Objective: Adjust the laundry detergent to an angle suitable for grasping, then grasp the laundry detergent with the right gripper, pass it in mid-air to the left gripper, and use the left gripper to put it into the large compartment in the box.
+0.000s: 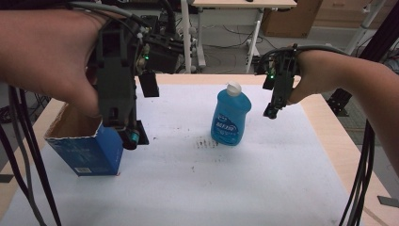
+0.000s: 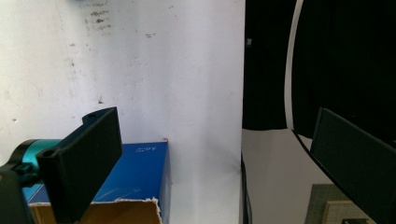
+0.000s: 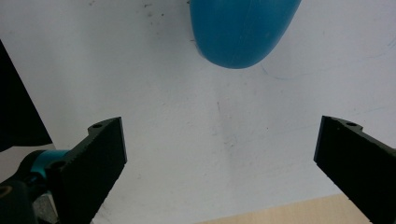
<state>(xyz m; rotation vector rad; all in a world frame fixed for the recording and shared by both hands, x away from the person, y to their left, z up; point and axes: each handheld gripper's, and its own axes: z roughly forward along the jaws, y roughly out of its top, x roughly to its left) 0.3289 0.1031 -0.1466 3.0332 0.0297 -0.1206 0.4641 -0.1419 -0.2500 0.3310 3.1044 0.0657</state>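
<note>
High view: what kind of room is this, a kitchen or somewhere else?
Probably a lab or workshop, not a kitchen. A covered table holds a blue soap bottle and an open blue box, with cables on the floor and another desk behind.

Box [image 1: 89, 148] at the table's [image 1: 263, 188] left — bottle [image 1: 230, 117] mid-table; well apart.
</note>
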